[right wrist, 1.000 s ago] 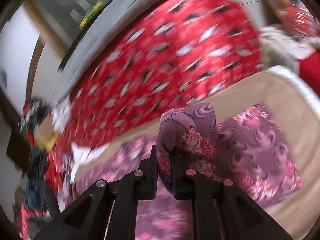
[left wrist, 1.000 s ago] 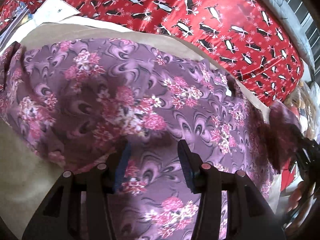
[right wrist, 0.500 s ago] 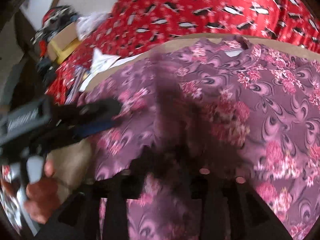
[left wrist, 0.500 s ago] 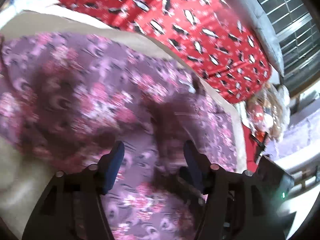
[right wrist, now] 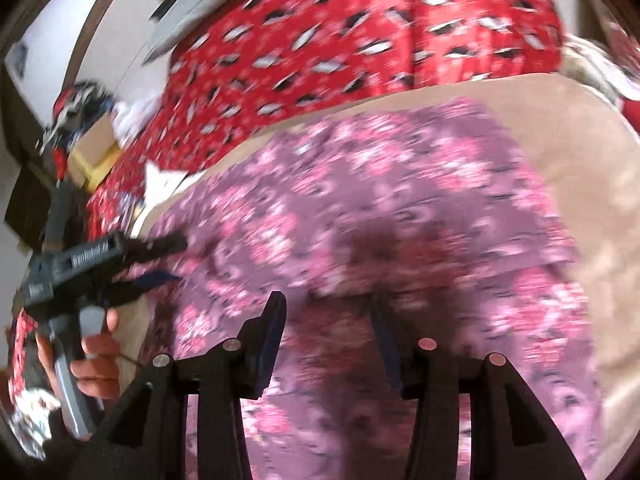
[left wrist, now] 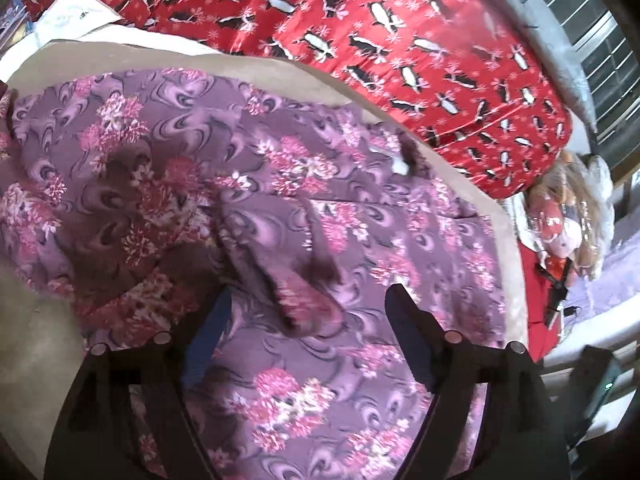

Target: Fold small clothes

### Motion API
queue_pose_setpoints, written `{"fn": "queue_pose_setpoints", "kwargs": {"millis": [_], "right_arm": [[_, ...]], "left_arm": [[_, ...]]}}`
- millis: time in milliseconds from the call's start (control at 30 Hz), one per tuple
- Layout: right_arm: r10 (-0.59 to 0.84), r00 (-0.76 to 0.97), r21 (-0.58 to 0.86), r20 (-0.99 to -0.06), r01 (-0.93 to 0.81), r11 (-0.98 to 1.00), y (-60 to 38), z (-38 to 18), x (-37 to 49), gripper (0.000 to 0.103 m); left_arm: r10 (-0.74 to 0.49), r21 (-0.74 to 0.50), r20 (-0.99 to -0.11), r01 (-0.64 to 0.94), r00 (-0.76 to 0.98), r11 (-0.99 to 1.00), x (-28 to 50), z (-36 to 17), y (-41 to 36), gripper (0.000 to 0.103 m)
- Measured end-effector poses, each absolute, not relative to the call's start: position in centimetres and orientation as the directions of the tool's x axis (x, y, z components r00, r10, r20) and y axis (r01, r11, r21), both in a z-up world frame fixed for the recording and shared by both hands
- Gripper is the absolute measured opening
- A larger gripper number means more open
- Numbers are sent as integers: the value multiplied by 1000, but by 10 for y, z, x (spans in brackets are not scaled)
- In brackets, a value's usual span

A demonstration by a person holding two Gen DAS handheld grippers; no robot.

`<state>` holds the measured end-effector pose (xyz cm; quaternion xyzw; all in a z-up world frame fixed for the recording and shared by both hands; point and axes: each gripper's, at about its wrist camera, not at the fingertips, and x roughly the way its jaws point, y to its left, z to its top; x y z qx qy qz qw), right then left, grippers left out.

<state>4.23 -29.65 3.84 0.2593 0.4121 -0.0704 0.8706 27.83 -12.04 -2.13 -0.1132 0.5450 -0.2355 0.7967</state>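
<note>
A purple garment with pink flowers [left wrist: 280, 184] lies spread on a beige pad [left wrist: 256, 68]. A folded-over flap of it [left wrist: 288, 248] rests on top near the middle. My left gripper [left wrist: 308, 300] is open and empty just above the cloth. In the blurred right wrist view the garment [right wrist: 380, 208] fills the middle, and my right gripper [right wrist: 328, 312] is open and empty over it. The left gripper [right wrist: 160, 256] shows there at the garment's left edge, held by a hand.
A red blanket with black-and-white figures [left wrist: 400, 40] lies behind the pad. White papers [left wrist: 76, 12] sit at the far left. A bag with toys [left wrist: 568, 216] stands at the right. A cardboard box [right wrist: 96, 152] and clutter lie at the left.
My right gripper has let go of the fold it carried across, and its fingers have opened. The flap now lies on the garment. The left gripper stays open.
</note>
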Motion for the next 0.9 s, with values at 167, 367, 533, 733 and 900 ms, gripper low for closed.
{"fn": "queue_pose_setpoints", "kwargs": {"millis": [167,367,533,733,900], "right_arm": [[-53,682,395,-730,484,781,-344,43,28,49],[-150,649,416,-746,630,656,-411,27,28,52],[3,641,509,-767,606,611,-424,-7,52,9],[-59,641,437,-765,584,684,-412,-1,48,5],[-202,625,304,-754,605,736,-390,25,44,16]], "left_arm": [[-476,-428,-801,209,362,879,287,-31,-114,6],[-440,-445,-723,128,532,886,291,-6,-78,5],[-445,-439,-767,128,463,889,299,-25,-79,5],[-454,-483,-773,51,443,874,306,-28,-55,7],[-457,-544,-705,1,543,839,305,-5,-18,7]]}}
